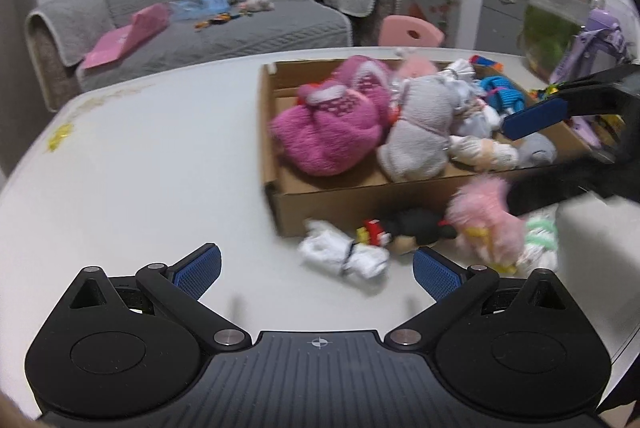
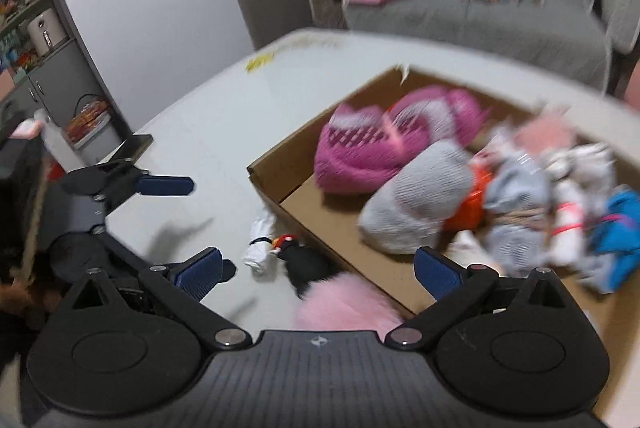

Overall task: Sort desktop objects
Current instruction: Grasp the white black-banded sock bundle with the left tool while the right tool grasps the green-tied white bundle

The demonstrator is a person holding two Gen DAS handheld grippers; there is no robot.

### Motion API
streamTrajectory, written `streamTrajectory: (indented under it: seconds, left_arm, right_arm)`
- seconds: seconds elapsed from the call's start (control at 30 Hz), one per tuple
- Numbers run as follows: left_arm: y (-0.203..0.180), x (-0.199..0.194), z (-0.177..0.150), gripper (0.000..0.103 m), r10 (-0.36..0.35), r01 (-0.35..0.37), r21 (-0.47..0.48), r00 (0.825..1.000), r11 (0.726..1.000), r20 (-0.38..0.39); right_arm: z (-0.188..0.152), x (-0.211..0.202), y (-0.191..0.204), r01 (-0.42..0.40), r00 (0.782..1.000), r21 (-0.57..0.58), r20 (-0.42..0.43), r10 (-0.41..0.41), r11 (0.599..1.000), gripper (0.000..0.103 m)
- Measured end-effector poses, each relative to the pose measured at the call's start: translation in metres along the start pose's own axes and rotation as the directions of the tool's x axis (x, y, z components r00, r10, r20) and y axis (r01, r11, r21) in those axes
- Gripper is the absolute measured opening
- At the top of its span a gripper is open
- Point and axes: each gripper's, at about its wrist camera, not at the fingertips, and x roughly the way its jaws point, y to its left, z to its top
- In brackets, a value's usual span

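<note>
**Two pairs of tongs spread wide and empty beside the toy box**

Both pairs stand wide apart with nothing between their blue pads. The left tongs (image 1: pixel 316 270) hover low over the white bench (image 1: pixel 152 156), at the near left of the cardboard box (image 1: pixel 320 206); their pads touch nothing. Just beyond them, on the bench against the box's near wall, lie a white rolled sock (image 1: pixel 344 254), a black plush toy with a red and yellow face (image 1: pixel 408 226), a fluffy pink toy (image 1: pixel 486 224) and a white and green bundle (image 1: pixel 540 240). The sock sits closest, slightly right of the gap between the left pads.

The right tongs (image 2: pixel 316 268) are held above the box's near left corner, likewise gaping and empty. In the right wrist view, the black toy (image 2: pixel 308 260) and the pink fluff (image 2: pixel 344 304) lie directly beneath the gap, with the sock (image 2: pixel 262 242) a little to the left, all outside the box (image 2: pixel 288 172) on the bench (image 2: pixel 208 124).

Inside the box sit a magenta knitted bundle (image 1: pixel 332 124), a grey plush (image 1: pixel 420 132) to its right, and further right a jumble of white, grey and blue soft items, too blurred to tell apart. In the left wrist view the right tongs (image 1: pixel 536 116) reach in from the right edge over the box's right half.
</note>
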Motion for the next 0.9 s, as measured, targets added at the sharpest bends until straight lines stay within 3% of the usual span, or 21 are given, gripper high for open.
streamTrajectory:
  seconds: [0.13, 0.23, 0.63, 0.8, 0.9]
  left_arm:
    - [-0.009, 0.015, 0.003, 0.103, -0.016, 0.017, 0.03, 1.0, 0.999, -0.009]
    - [-0.013, 0.023, 0.003, 0.103, -0.025, 0.026, 0.049, 1.0, 0.998, -0.019]
    - [-0.017, 0.037, 0.001, 0.102, -0.089, 0.093, 0.087, 0.995, 0.992, -0.039]
    - [-0.021, 0.037, -0.003, 0.102, -0.118, 0.124, 0.117, 0.991, 0.985, -0.056]
    - [-0.022, 0.034, -0.004, 0.102, -0.102, 0.105, 0.131, 0.994, 0.986, -0.03]
  right_arm:
    - [-0.03, -0.015, 0.008, -0.006, 0.999, -0.19, 0.032, 0.012, 0.982, 0.102]
    - [-0.045, -0.011, 0.012, -0.011, 1.0, -0.253, 0.0, 0.011, 0.967, 0.102]
    - [-0.06, 0.017, 0.005, -0.01, 0.999, -0.242, -0.044, 0.0, 0.97, 0.1]
    - [-0.064, 0.001, -0.006, -0.029, 0.998, -0.243, -0.057, 0.016, 0.97, 0.096]
    - [-0.061, 0.001, -0.009, -0.027, 0.999, -0.248, -0.028, 0.02, 0.968, 0.093]
